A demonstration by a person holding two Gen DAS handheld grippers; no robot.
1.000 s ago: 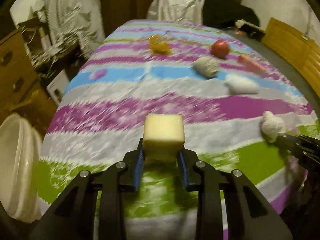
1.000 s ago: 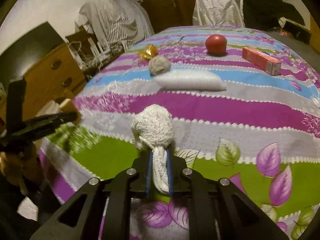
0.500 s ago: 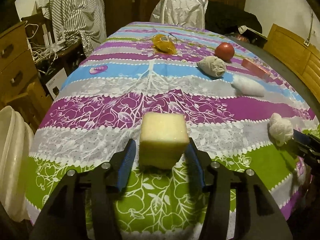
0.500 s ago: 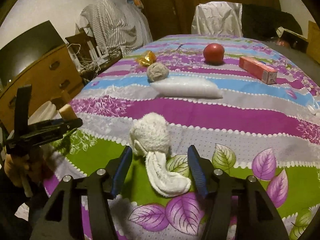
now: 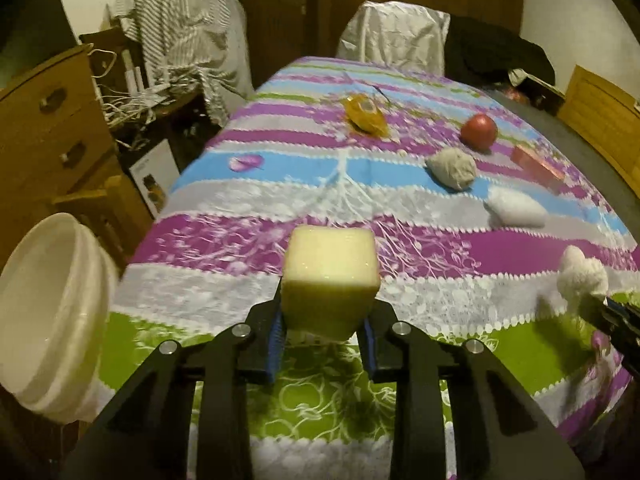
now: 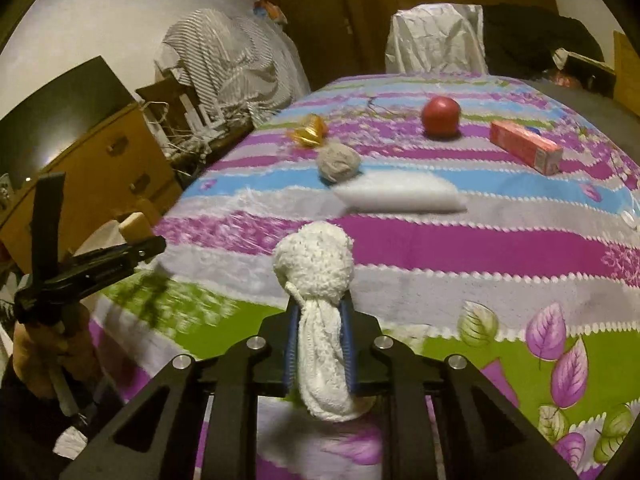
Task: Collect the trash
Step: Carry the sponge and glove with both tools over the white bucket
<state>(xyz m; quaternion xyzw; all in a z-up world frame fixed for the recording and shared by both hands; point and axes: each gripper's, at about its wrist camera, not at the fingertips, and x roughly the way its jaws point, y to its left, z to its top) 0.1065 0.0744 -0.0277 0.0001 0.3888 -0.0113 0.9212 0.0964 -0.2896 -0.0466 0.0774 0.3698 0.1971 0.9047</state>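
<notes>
While both jaws are closing, each hand-held gripper already has sth pinched. L hand-held gripper [image 5: 323,330]: blue pads pressed on the sides of a pale yellow sponge block [image 5: 330,278], held near the bench's near edge, w/ green-and-white cloth under it. R hand-held gripper [image 6: 320,344]: narrow, clamped on a white knitted sock [image 6: 318,300], ball end sticking out front, tail hanging down betw the fingers, also by the near edge. White bin [image 5: 52,316] sits off the bench's left side. Mid-bench on the striped cloth [image 6: 460,240]: grey balled sock [image 6: 338,162] touching a white plastic packet [image 6: 400,196]. Twd the far edge: gold wrapper [image 6: 310,132], red apple [image 6: 440,115], and a pink carton [image 6: 524,146] nearer the right edge.
</notes>
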